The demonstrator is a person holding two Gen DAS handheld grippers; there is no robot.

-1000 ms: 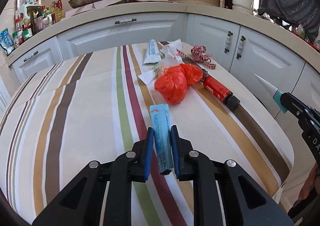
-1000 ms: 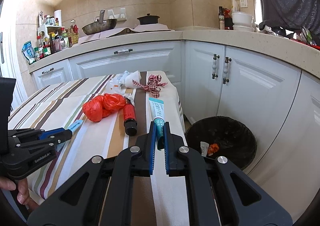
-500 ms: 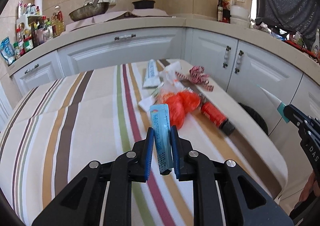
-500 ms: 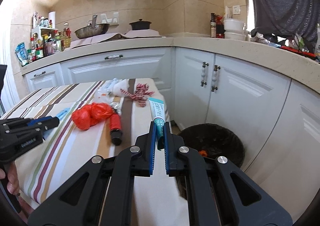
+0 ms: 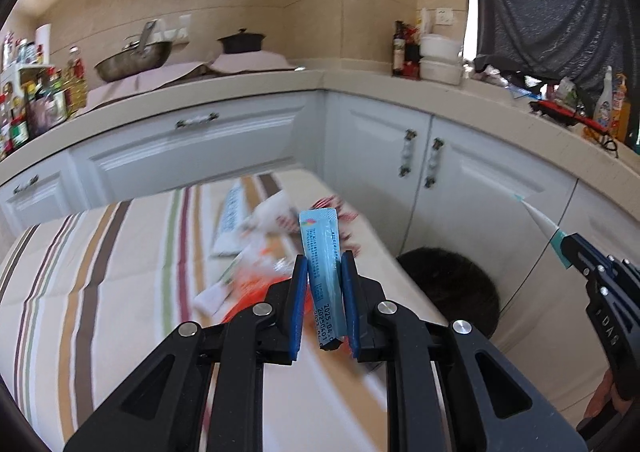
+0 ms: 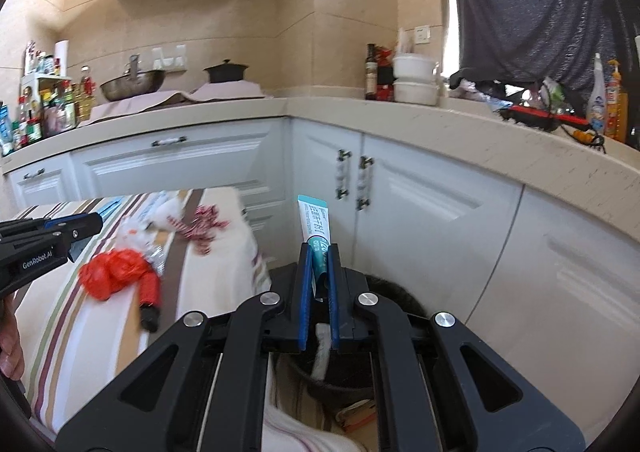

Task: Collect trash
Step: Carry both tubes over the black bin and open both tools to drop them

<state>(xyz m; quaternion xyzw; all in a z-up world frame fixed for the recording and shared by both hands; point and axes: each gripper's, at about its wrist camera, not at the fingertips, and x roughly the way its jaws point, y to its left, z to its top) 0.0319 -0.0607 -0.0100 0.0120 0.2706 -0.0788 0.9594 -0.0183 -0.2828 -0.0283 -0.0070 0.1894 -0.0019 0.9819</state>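
Both tools have swung off the table (image 5: pixel 120 292) toward the bin (image 5: pixel 452 284): left tool (image 5: pixel 323 302) clamps a sachet (image 5: pixel 320 252), right tool (image 6: pixel 319 292) a tube (image 6: pixel 316 224); drop comes next.

Each handheld gripper is built of matte black plastic. In its own wrist view the left gripper (image 5: pixel 324 300) shows two thick, angled linkage arms per side, each arm with a triangular cut-out near its base and a round silver screw head at its pivot. The fingers (image 5: pixel 297 308) carry flat blue pads on their inner faces. The right gripper (image 6: pixel 319 292) has the same black linkages, four silver screws and blue-lined fingers (image 6: pixel 305 296). Seen from the side in the right wrist view, the left gripper's body bears small white lettering reading "GenRobot.AI". A bare hand (image 6: pixel 9 344) shows at the frame edge there, with no sleeve visible.
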